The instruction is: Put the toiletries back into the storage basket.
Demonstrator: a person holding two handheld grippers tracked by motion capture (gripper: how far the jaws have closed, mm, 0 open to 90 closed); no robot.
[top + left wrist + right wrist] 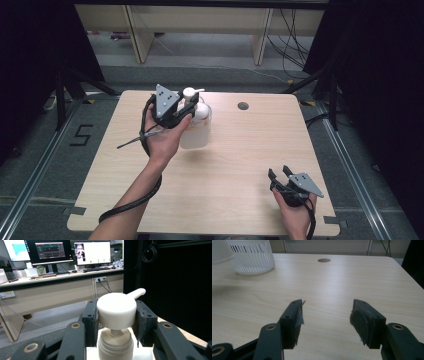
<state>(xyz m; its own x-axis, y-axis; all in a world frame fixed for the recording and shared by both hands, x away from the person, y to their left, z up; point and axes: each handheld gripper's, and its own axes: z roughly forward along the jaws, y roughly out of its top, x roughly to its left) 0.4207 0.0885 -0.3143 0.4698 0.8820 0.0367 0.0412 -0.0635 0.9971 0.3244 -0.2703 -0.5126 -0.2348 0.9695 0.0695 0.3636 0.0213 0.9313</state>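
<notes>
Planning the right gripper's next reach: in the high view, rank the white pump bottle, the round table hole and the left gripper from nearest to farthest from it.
1. Round table hole, far edge.
2. White pump bottle, up-left.
3. Left gripper, clamping its pump head, barely farther.

pump bottle [117, 350] body cut off by the bottom edge — monitor [50, 251] screens too small to read.

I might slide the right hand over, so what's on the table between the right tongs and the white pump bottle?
Nothing: bare light wooden table separates the right tongs from the white plastic pump bottle, seen in the high view.
</notes>
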